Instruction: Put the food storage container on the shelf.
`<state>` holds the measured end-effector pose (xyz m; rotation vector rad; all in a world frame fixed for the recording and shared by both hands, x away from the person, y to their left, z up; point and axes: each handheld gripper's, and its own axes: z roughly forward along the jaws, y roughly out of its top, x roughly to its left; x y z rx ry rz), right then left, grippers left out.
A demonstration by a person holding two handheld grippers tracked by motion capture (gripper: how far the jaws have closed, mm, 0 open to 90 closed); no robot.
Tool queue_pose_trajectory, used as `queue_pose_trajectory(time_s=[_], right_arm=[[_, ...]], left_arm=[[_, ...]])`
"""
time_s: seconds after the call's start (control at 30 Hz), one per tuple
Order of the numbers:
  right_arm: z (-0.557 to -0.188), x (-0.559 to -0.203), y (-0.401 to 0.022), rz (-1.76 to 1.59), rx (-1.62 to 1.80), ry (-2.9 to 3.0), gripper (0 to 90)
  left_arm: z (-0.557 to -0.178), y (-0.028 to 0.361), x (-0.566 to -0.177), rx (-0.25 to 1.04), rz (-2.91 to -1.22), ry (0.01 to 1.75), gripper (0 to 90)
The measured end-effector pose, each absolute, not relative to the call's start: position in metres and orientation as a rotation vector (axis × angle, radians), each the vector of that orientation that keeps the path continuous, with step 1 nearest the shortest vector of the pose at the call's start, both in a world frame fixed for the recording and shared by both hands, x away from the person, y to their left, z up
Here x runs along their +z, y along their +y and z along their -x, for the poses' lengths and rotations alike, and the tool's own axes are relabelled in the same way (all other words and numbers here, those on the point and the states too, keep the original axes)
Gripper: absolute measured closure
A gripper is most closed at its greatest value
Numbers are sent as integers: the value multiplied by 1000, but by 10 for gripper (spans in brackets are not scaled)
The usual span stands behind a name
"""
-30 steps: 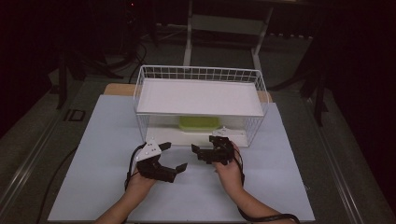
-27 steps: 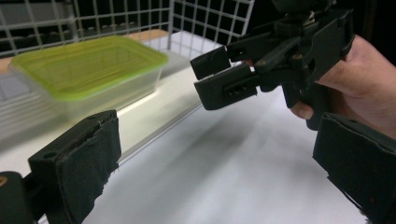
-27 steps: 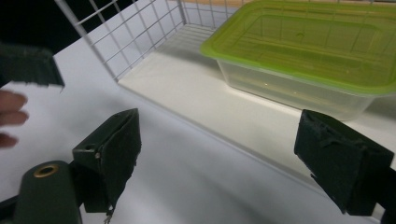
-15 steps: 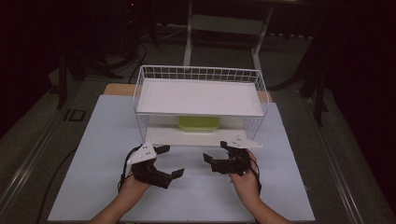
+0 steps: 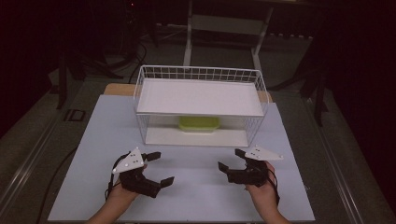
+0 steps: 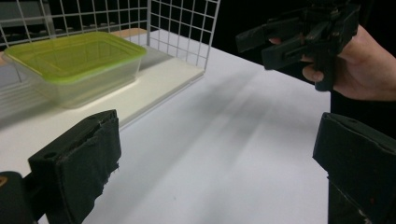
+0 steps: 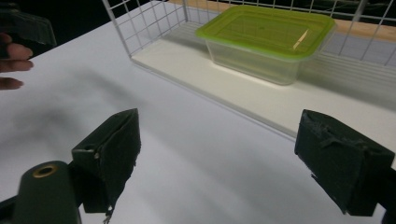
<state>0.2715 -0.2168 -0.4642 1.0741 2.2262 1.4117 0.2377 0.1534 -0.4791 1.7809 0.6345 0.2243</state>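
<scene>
A clear plastic container with a green lid point(image 5: 199, 123) sits on the lower floor of a white wire rack point(image 5: 198, 74), under its white shelf point(image 5: 198, 97). My left gripper point(image 5: 162, 168) hovers open over the table's front left, with nothing between its jaws. My right gripper point(image 5: 230, 159) is open and empty at the front right, and the two point inward at each other. The left gripper view has the container point(image 6: 74, 60) at upper left, past the left gripper point(image 6: 217, 158), and the right gripper point(image 6: 303, 35) at upper right. Beyond the right gripper point(image 7: 219, 158) stands the container point(image 7: 268, 39).
The white tabletop point(image 5: 196, 200) spreads wide between the grippers and the rack's open front. A wooden board edge point(image 5: 116, 88) shows behind the rack. Dark floor, cables and a metal stand point(image 5: 224, 28) lie beyond the table.
Both grippers have drawn back from the rack's front toward the near edge and moved apart, the right one going right. Both stay open and empty.
</scene>
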Motion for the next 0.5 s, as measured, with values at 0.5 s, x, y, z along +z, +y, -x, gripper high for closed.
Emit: queue_pose_trajectory(time_s=[0.5], right_arm=[[-259,-484,-240,-1061,1393,2282,144]], left_arm=[[-232,157,-496,202,-1794,615,15]])
